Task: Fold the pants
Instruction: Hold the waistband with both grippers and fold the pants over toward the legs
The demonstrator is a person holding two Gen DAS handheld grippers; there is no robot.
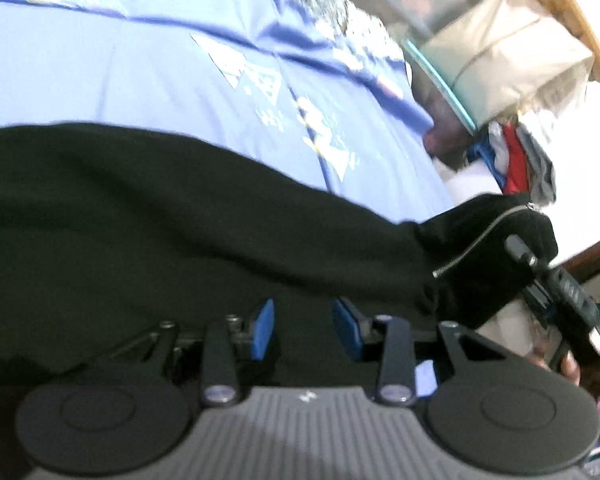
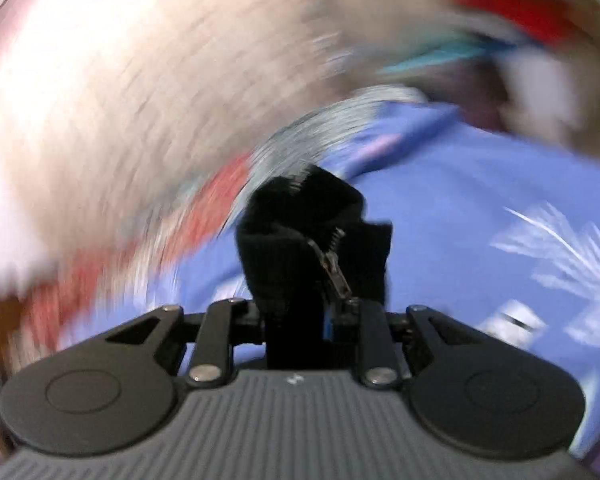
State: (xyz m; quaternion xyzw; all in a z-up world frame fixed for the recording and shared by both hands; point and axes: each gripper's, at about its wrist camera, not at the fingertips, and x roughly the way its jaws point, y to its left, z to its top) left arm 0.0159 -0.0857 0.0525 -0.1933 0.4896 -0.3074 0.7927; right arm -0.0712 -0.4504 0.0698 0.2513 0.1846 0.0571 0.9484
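Lying across a blue bedsheet (image 1: pixel 140 64): black pants (image 1: pixel 160 220). Right gripper (image 2: pixel 296 312) fingers clamped on the zippered end. Left gripper (image 1: pixel 304 328) fingers apart over the cloth.

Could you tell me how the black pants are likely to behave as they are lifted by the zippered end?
The black pants will probably drape and sag: they already lie in soft folds on the blue bedsheet. The end bunched in the right gripper looks thick, so it should hold. The metal zipper may stiffen that corner slightly.
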